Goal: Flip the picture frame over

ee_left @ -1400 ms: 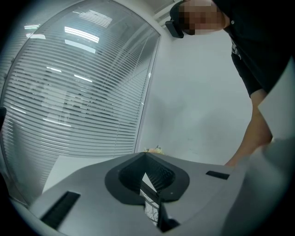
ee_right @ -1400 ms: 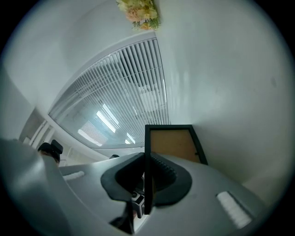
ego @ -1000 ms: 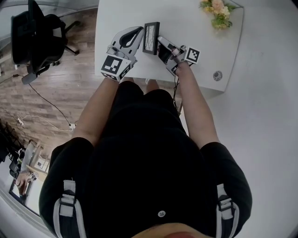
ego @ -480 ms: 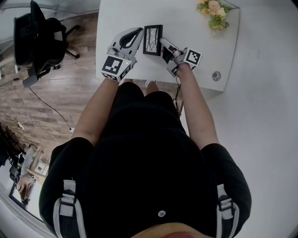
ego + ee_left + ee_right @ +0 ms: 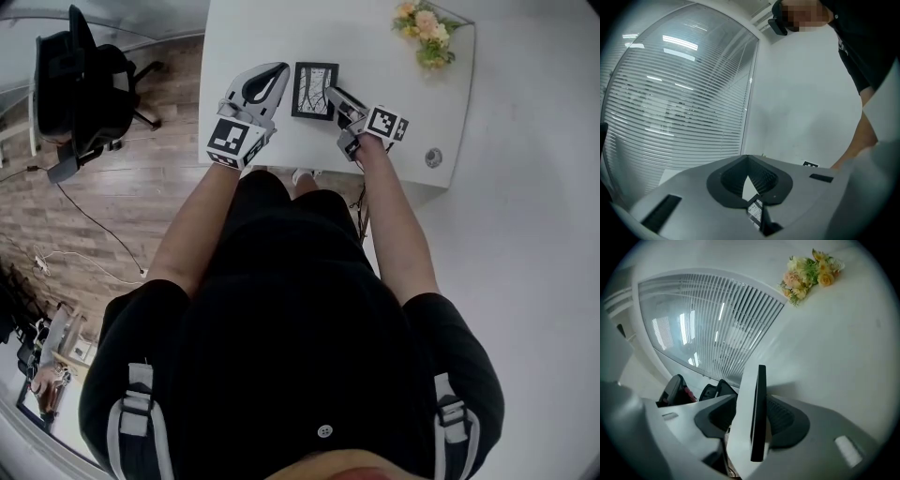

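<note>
Picture frame, on edge a second ago, is now laid flat, picture-up, at the table's near edge; right gripper jaws have just been opened around its rim, left gripper is held closed, so the flip is judged done.

Both arms are stretched forward from the trunk, the left arm and the right arm bare below short sleeves; the left gripper is held near level, its jaws brought together on nothing; the right gripper is tipped slightly down; its jaws have just been opening and are seen parted, the frame edge-on between them, unclamped.
</note>
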`<state>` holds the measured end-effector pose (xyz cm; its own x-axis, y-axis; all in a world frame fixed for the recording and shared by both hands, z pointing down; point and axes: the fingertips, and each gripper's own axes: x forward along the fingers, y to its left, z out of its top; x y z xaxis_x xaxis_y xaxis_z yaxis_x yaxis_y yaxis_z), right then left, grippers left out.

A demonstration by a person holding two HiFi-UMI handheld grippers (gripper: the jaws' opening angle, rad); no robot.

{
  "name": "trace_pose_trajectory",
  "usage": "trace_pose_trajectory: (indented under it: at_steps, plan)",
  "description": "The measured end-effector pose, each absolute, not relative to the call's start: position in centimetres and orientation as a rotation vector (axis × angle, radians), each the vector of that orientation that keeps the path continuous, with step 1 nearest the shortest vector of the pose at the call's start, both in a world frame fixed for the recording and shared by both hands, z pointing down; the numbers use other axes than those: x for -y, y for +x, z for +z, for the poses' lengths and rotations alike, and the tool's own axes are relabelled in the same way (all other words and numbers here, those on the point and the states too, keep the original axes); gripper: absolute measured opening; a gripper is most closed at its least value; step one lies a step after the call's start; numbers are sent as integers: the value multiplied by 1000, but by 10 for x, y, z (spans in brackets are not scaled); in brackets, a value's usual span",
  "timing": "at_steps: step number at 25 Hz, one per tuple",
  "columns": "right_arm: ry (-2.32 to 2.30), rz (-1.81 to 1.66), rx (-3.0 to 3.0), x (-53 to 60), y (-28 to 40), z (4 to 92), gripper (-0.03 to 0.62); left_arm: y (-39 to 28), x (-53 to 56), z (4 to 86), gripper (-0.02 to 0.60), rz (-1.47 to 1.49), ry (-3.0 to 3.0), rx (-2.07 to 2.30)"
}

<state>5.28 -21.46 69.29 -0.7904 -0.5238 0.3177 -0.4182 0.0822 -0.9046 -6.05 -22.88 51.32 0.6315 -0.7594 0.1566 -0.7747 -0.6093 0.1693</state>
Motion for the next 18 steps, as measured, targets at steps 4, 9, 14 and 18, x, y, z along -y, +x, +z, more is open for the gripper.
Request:
trace_pose_trajectory:
  at_steps: [4, 9, 14, 18]
  plan:
    - [-1082, -1817, -2331, 212, 52, 701, 294, -61, 227, 511, 5, 97, 2639, 1246]
    - [-1247, -1764, -2450, 211, 51, 707, 356, -62, 226, 509, 5, 93, 2646, 1232]
    - [-1388, -1636, -2674, 207, 47, 707, 371, -65, 223, 506, 5, 96, 2655, 1224]
    - [-1387, -1555, -2755, 207, 41, 696, 371, -66, 221, 505, 5, 110, 2652, 1217]
